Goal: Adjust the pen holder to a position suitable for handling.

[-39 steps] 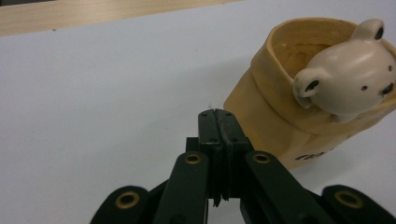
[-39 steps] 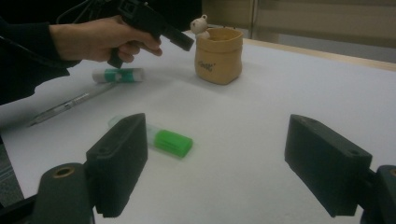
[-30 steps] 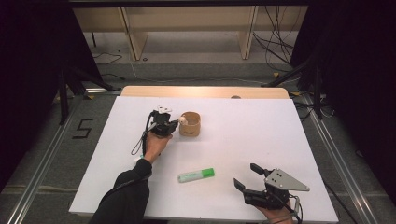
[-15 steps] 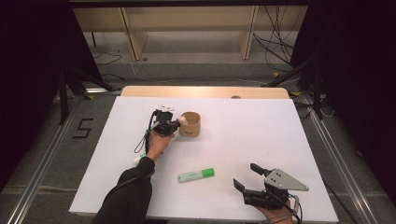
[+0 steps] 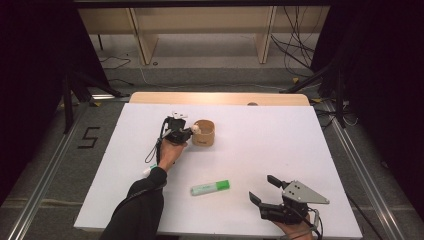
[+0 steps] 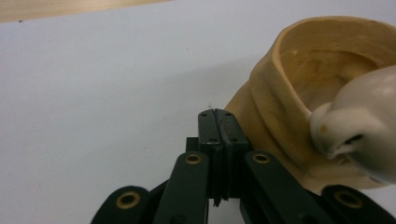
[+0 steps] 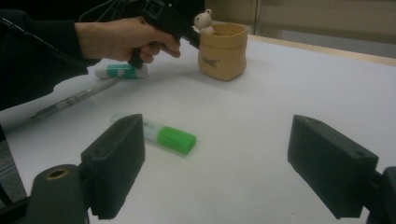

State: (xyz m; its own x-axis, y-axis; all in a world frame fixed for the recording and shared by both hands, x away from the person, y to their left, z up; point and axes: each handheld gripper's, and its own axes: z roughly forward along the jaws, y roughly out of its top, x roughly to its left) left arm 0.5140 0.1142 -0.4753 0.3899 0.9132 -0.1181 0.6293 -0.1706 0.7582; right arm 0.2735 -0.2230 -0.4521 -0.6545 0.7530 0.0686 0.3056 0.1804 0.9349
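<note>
A tan pouch-shaped cup stands on the white table, with a small white bear figure on its near-left rim. My left gripper, held in a hand, sits right beside the cup's left side. In the left gripper view its jaws are shut with nothing visible between them, and the cup and bear are close on the right. A green-capped marker lies mid-table. My right gripper rests open at the near right edge, facing the marker.
A teal-and-white marker and a thin pen lie beside the left forearm. The forearm in a black sleeve crosses the table's near left. A wooden strip runs along the far edge.
My left gripper has shifted slightly right, closer to the cup. The right gripper and the green marker have stayed still.
</note>
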